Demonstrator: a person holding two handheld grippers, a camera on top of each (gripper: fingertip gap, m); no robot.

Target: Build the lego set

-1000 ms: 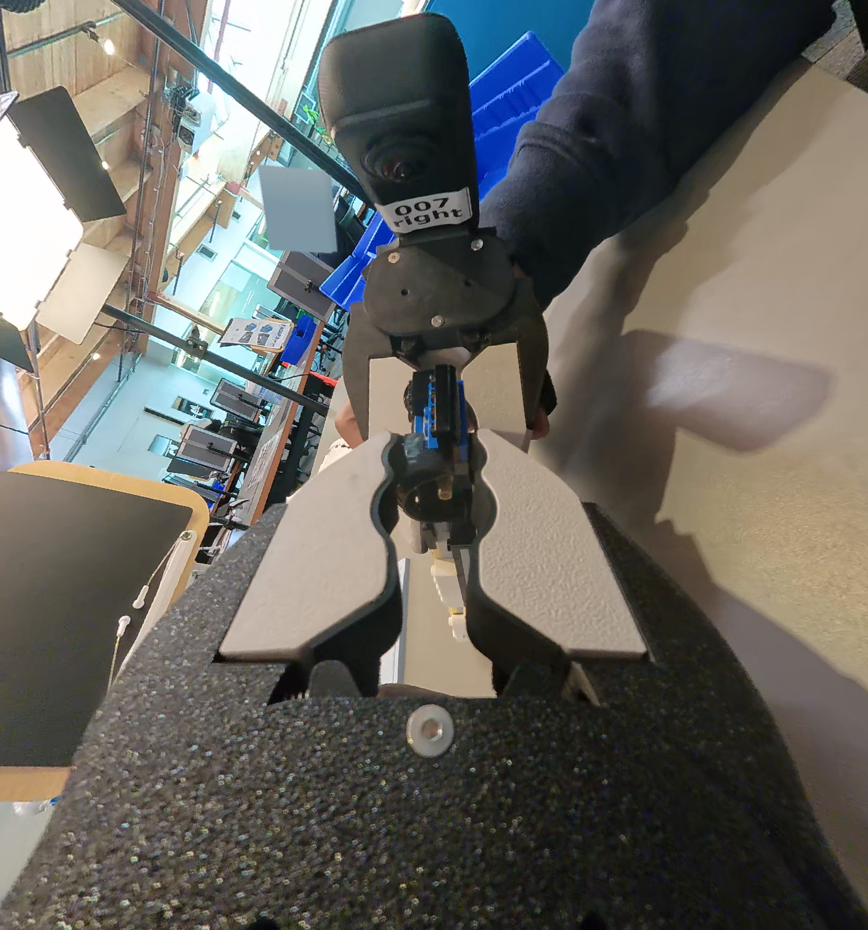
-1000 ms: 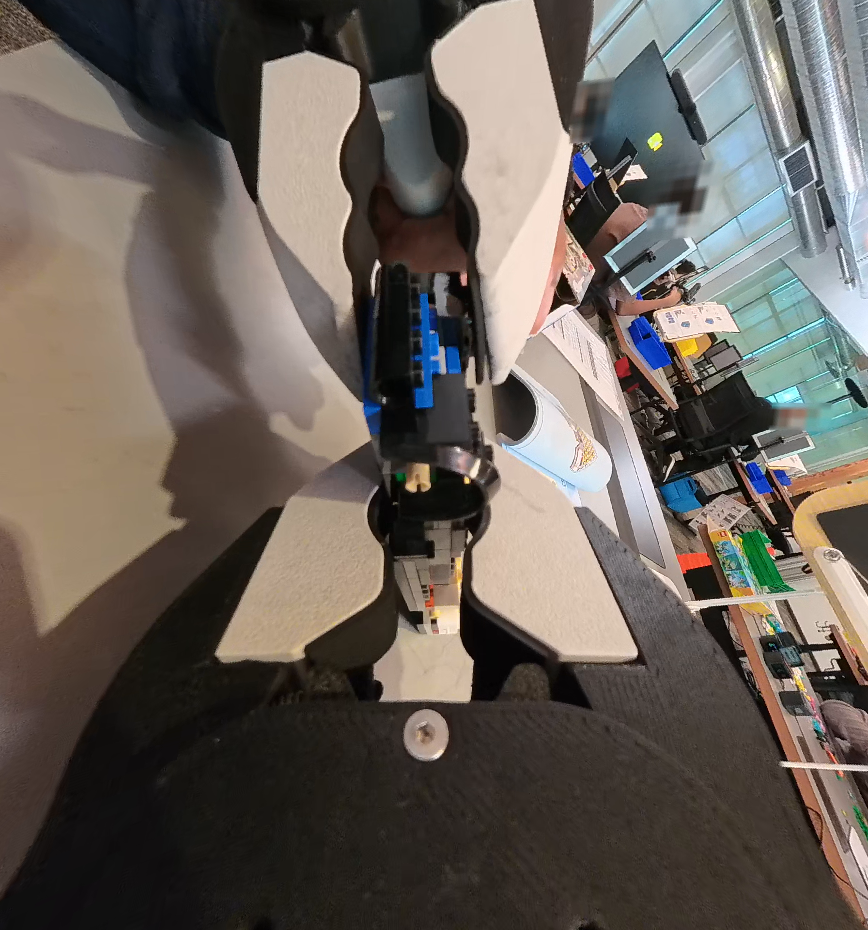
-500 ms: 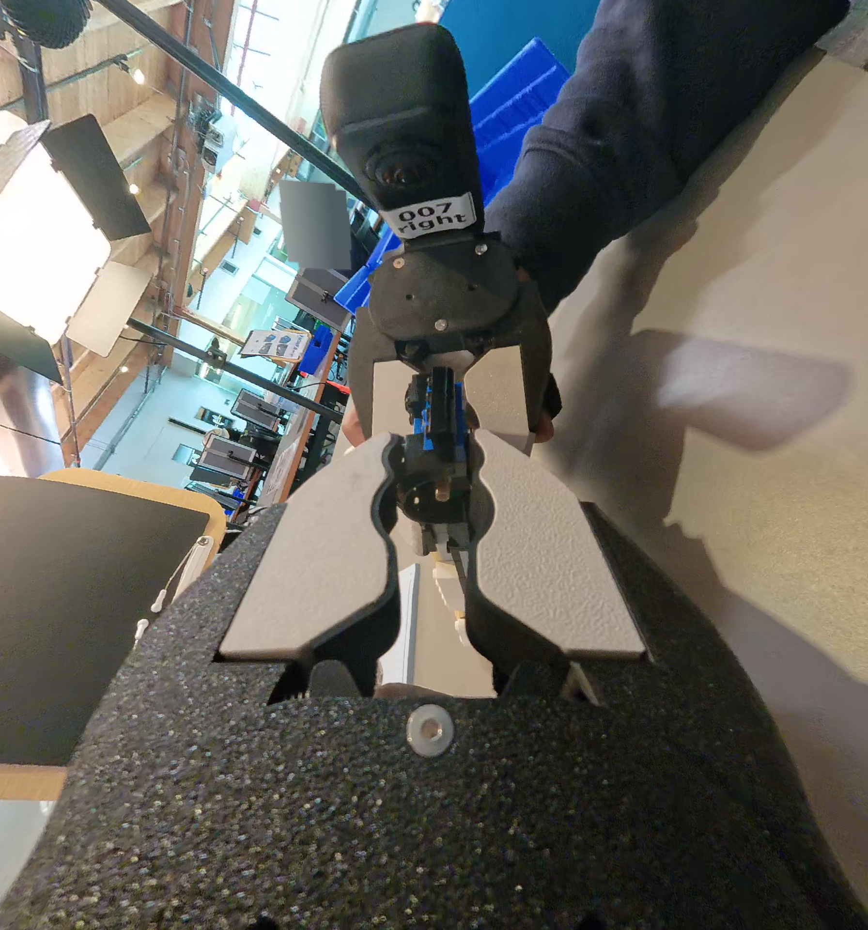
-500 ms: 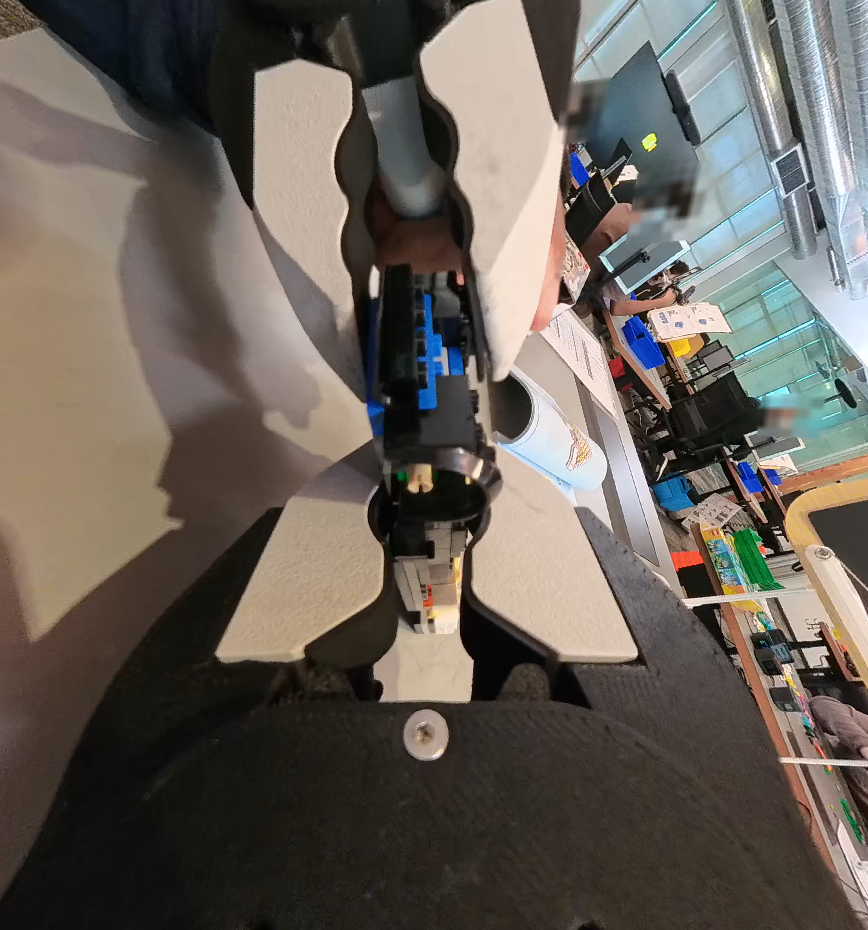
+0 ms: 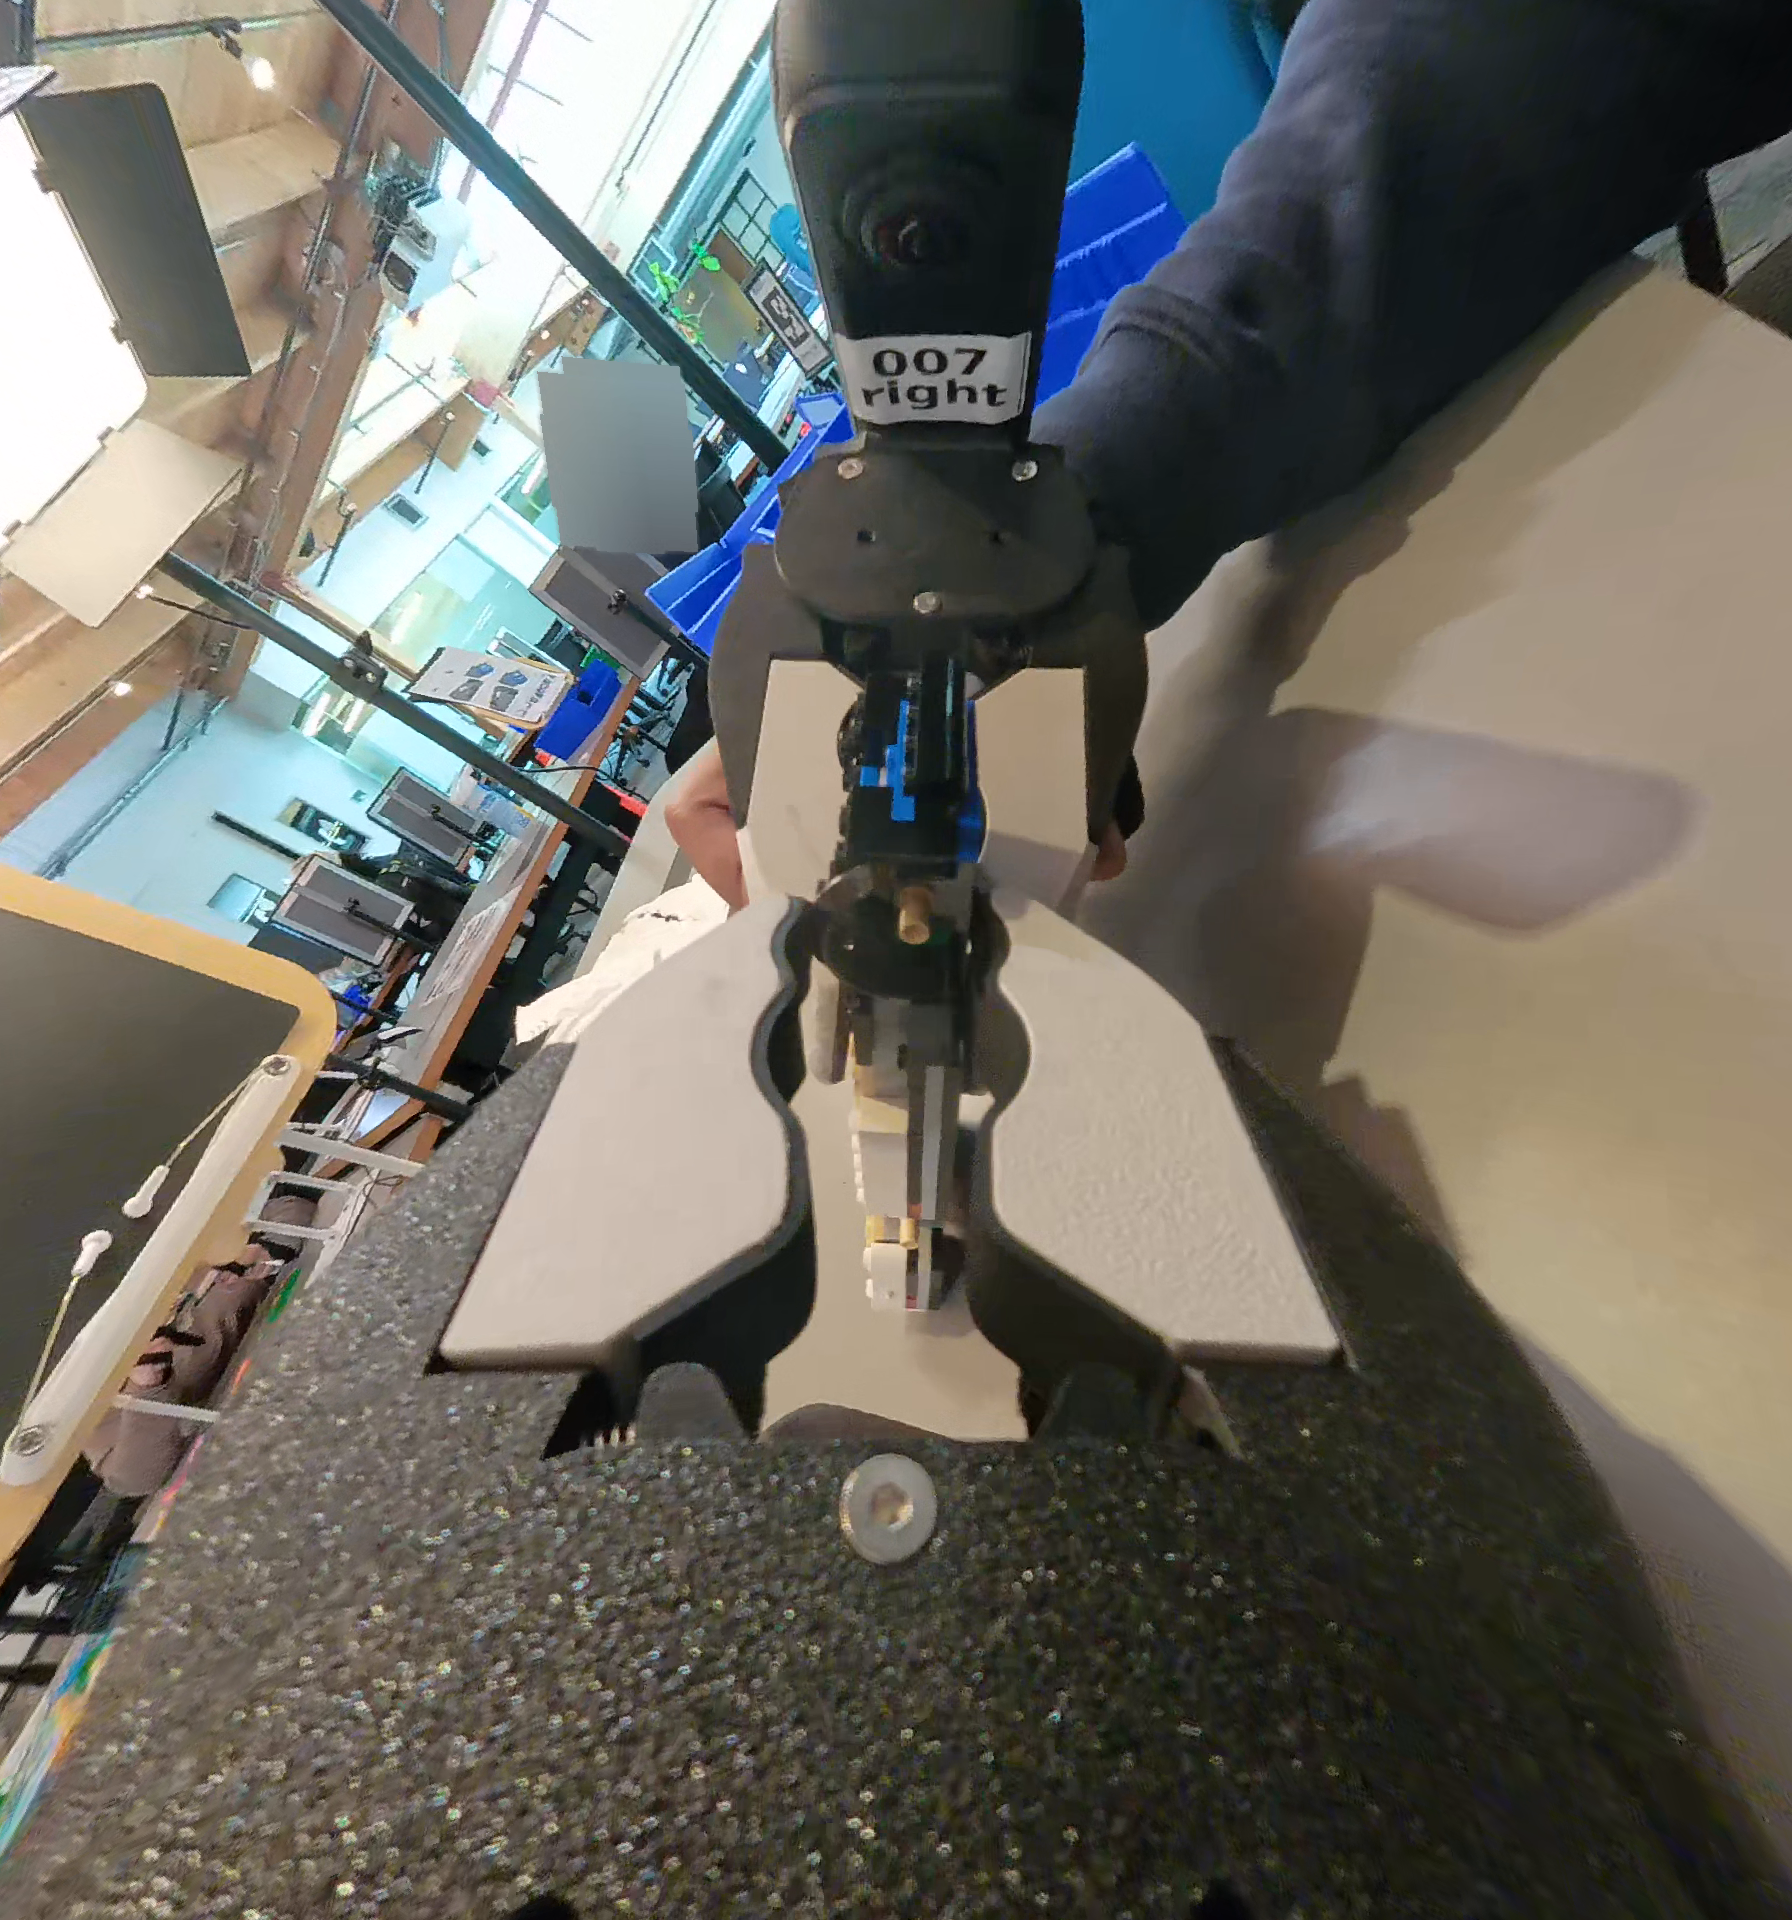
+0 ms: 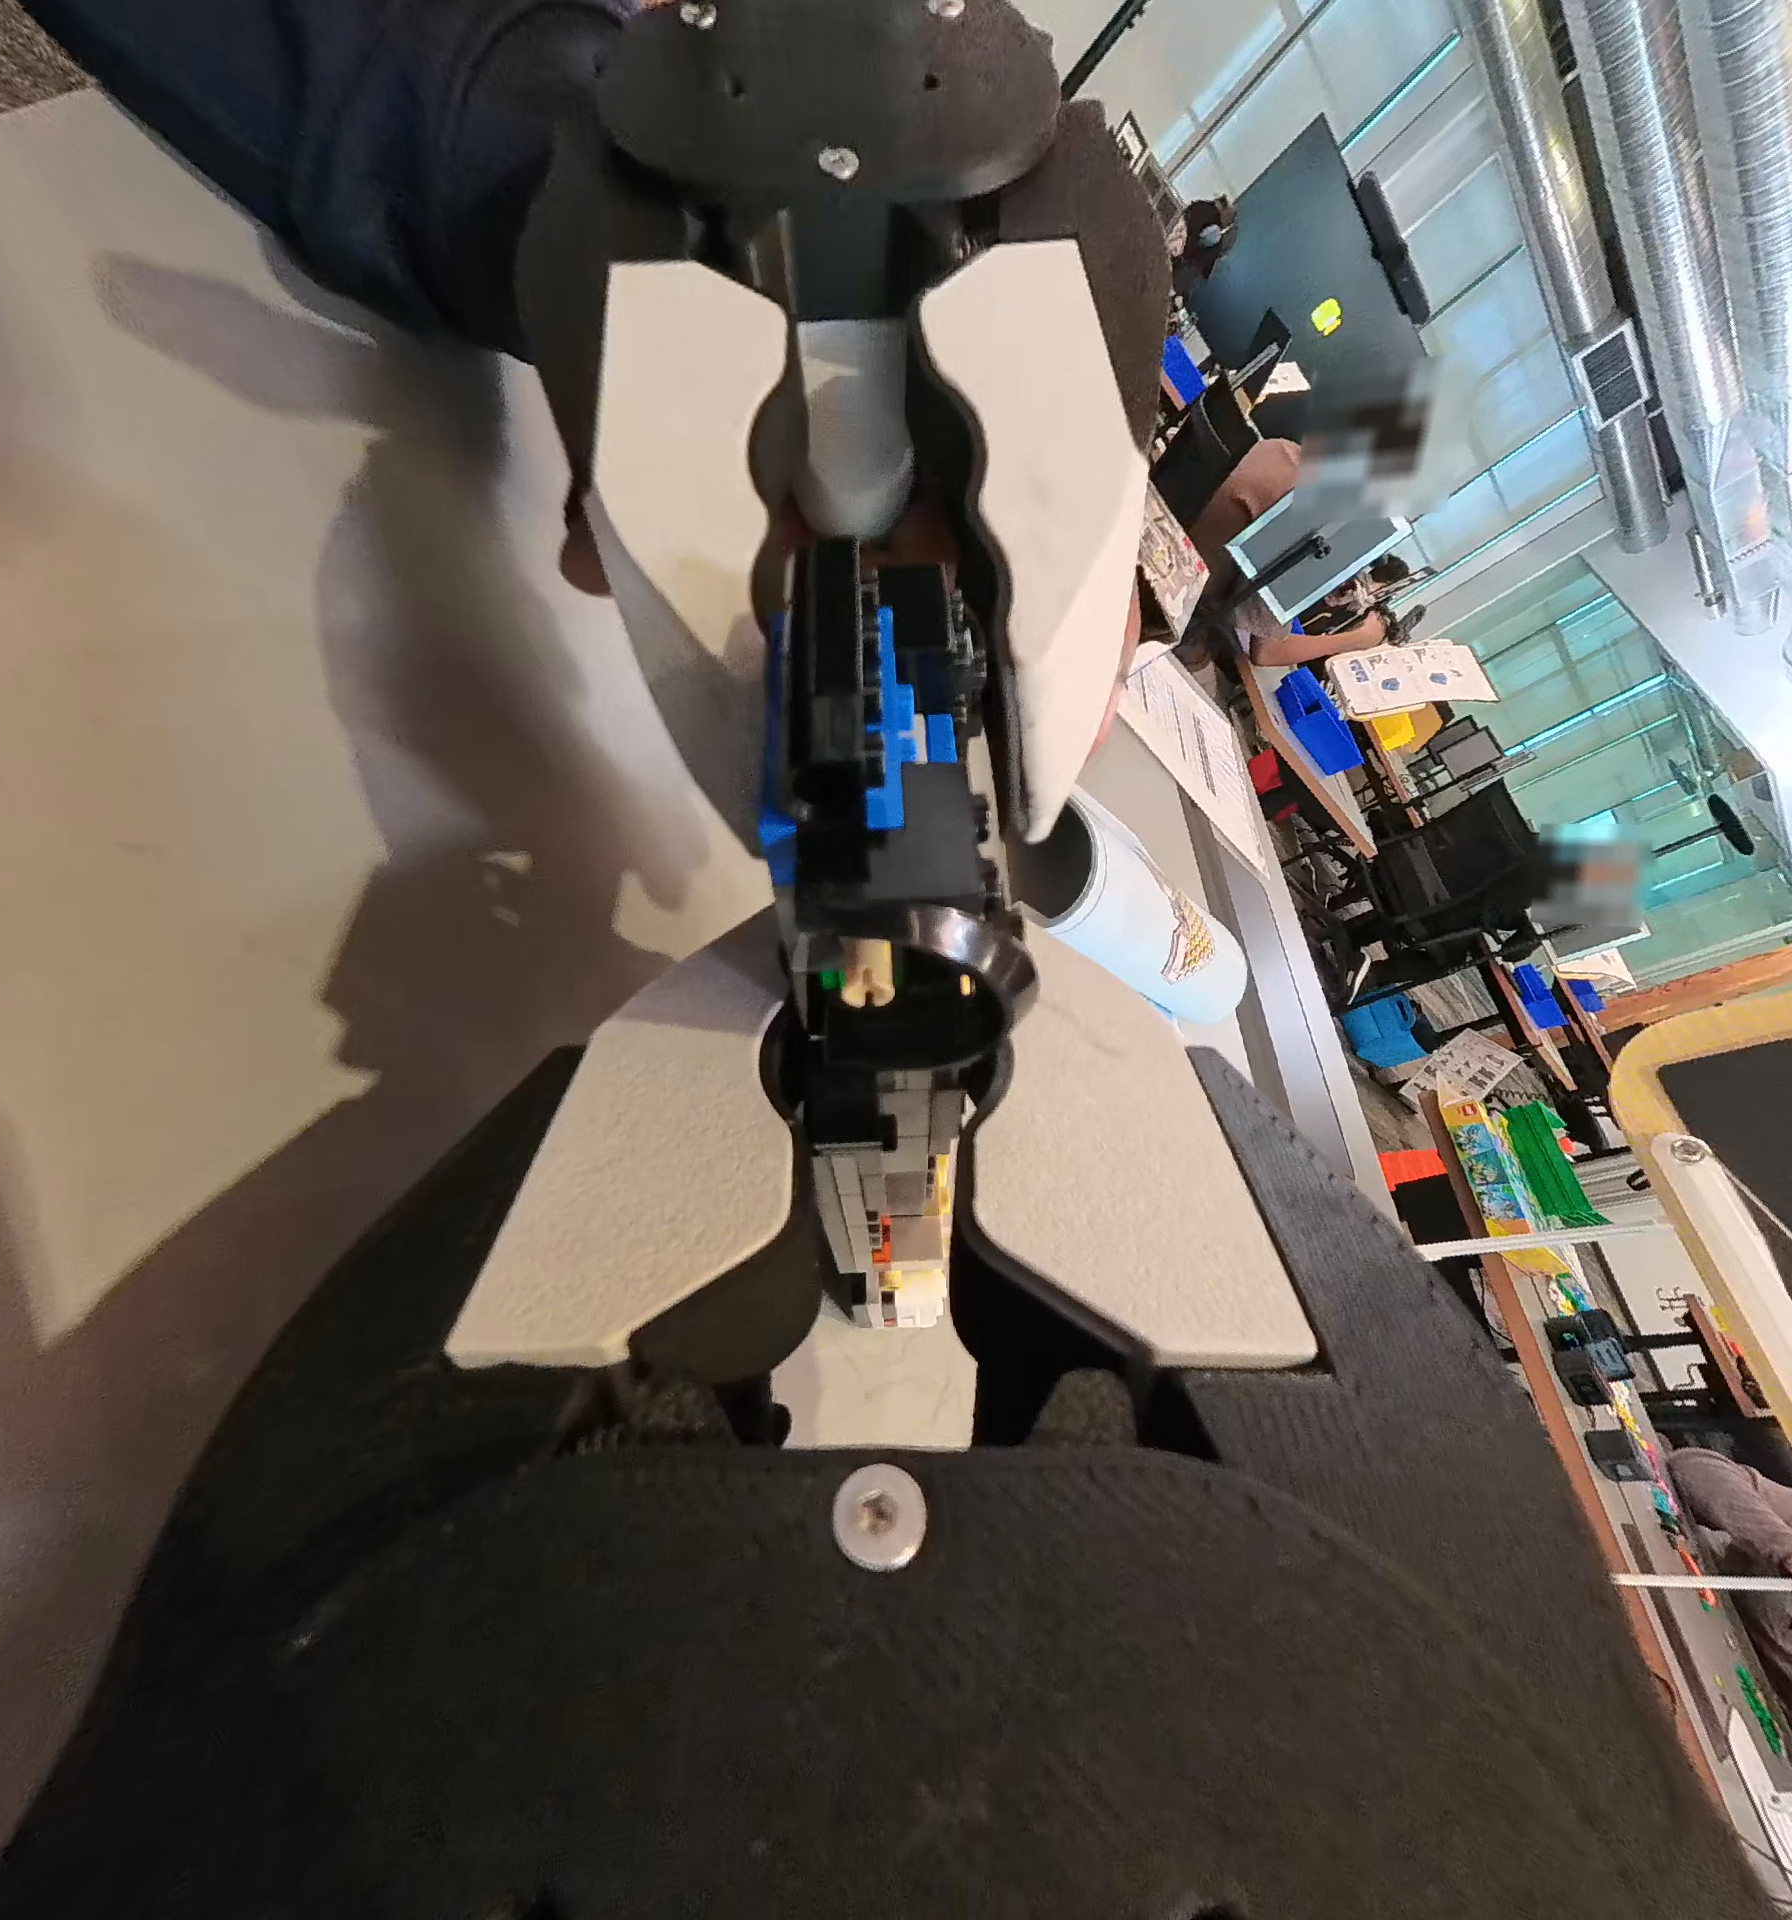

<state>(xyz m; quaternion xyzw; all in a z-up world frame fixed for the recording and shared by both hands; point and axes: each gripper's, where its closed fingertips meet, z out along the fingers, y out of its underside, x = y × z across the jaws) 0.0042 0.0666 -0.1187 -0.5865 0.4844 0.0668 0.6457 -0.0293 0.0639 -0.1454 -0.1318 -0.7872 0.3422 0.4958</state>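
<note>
Plainly a two-handed hold on one brick model [image 5: 907, 800], black and blue at one end, grey and white at the other, raised off the counter [image 5: 1494, 1039] and spanning from one pair of fingers to the other.

Right gripper [image 6: 892, 966]: fingers clamped on the grey part, a black ring [image 6: 965, 935] and a tan peg [image 6: 861, 971] just beyond the fingertips. Left gripper [image 5: 892, 925]: fingers a little apart about the model, with a sliver of light between one finger [image 5: 663, 1091] and the bricks, so probably no real grip there.

Best to let the right fingers bear the weight and to hold that clamp firm and square on the flat brick faces. Avoid twisting either wrist; a stack of bricks likely to split at a seam under bending. Mind the ring and peg between the two sets of fingertips. Watch the pale cup [image 6: 1141, 925] lying just beside the right fingers.
</note>
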